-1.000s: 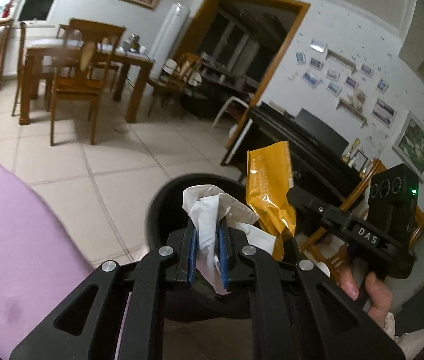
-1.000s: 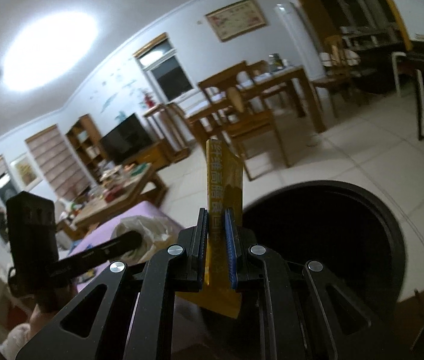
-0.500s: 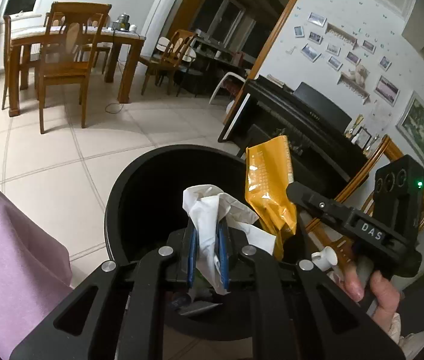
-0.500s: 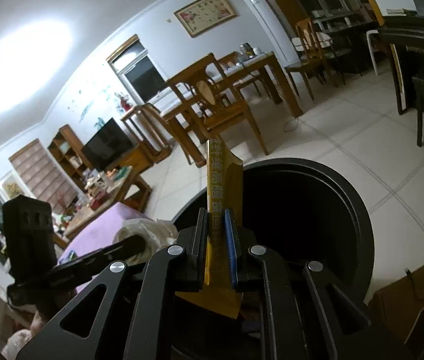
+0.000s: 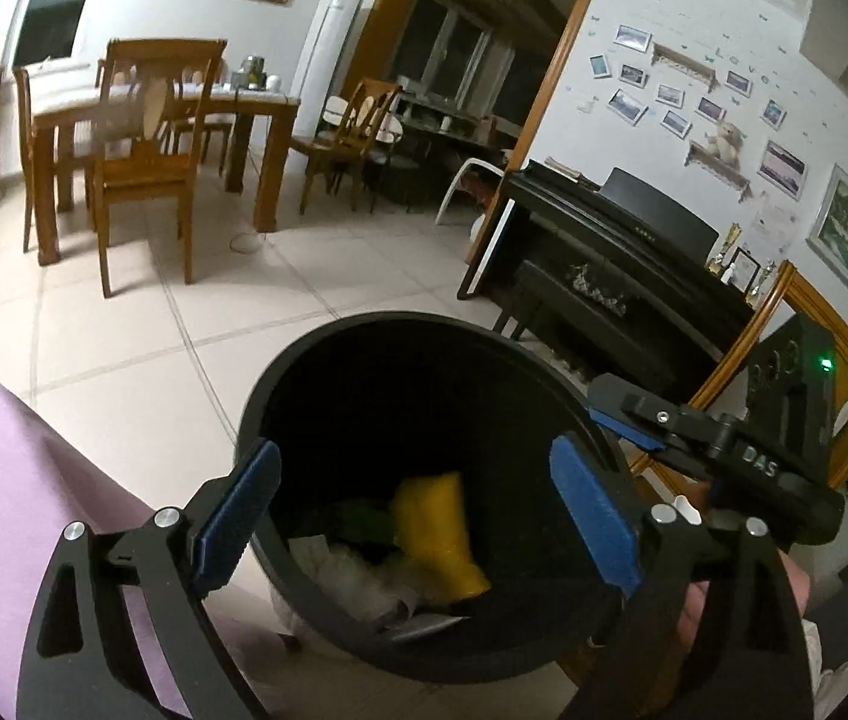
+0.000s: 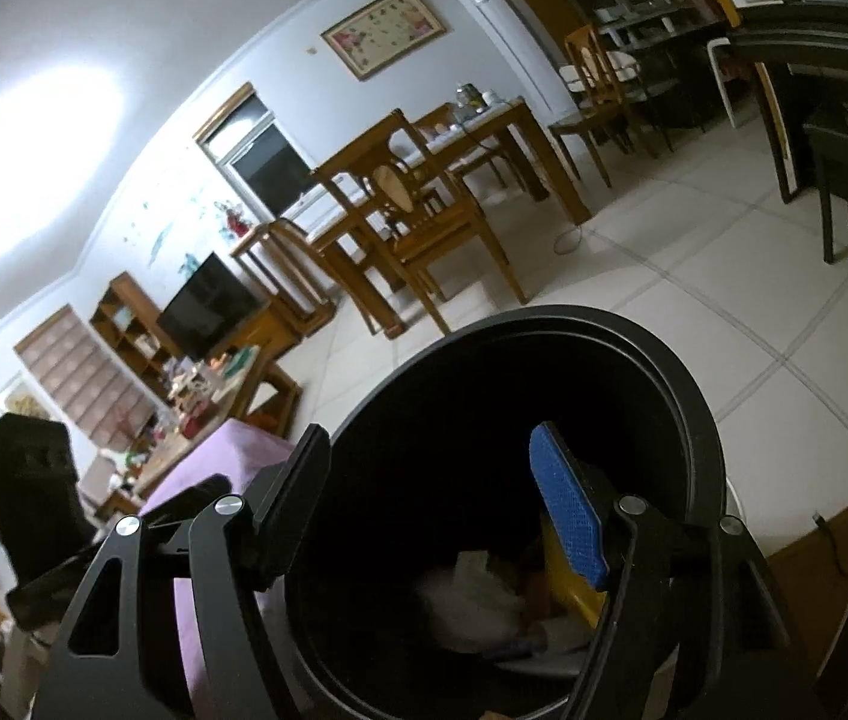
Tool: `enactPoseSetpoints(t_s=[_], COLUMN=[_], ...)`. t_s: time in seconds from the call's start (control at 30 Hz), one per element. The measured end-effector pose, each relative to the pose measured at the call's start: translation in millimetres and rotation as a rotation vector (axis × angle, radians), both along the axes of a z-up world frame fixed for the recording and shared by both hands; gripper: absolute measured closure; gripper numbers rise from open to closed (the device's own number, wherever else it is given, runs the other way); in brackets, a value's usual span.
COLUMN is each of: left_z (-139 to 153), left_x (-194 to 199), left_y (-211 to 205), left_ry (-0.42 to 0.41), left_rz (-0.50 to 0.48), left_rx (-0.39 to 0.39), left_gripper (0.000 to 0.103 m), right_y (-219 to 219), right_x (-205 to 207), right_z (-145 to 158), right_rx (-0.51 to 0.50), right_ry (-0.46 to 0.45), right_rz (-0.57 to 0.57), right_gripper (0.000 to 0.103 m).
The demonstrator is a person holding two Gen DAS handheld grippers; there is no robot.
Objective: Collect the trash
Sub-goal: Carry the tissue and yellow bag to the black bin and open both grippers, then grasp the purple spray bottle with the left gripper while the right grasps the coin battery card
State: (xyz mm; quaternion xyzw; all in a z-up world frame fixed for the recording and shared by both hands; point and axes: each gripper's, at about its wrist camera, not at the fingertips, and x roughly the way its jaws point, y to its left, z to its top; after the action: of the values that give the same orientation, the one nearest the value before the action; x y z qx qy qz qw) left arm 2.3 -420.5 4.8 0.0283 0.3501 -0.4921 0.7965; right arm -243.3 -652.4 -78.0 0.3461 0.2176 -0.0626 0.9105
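Both grippers, left [image 5: 417, 522] and right [image 6: 430, 516], are held wide apart and empty over the round black plastic bin [image 5: 303, 372]; the yellow wrapper [image 5: 436, 534] (long axis toward twelve o'clock) lies inside, dead ahead.

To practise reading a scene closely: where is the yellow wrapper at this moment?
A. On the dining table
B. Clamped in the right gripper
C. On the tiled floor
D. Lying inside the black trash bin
D: the yellow wrapper lies among crumpled tissue inside the black trash bin, and both grippers' jaws stand open and empty.
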Motion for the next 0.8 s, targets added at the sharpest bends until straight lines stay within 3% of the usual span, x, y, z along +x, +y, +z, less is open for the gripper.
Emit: enactPoseSetpoints(t_s=[0.2,0.27,0.4,0.57,0.8], left_z=[7.7,9.3,13.6,18.3,17.0], left_x=[1.2,5.6,16.8,33.6,61.7], left_y=[34.4,57.1,101.1,181.3,308.5], left_ry=[0.001,0.008,0.007,-0.020,-0.063], left_rz=[0.048,0.084,0.164,0.309,0.578], left_rx=[-0.018,-0.027,-0.038,-0.041,0.023], left_gripper=[0.012,0.012,0.012,0.012,0.013], right_y=[34.9,50.4,93.8,164.2,283.7], right_x=[12.2,22.6,53.1,95.4,155.6], right_z=[10.4,15.7,24.0,37.2,48.1], right_rx=[-0.034,-0.048,-0.077,-0.117,-0.195], right_ry=[0.001,0.005,0.018,0.038,0.081], right_rz=[0.067,0.101,0.188,0.319,0.535], right_gripper=[0.033,0.027,0.027,0.027,0.027])
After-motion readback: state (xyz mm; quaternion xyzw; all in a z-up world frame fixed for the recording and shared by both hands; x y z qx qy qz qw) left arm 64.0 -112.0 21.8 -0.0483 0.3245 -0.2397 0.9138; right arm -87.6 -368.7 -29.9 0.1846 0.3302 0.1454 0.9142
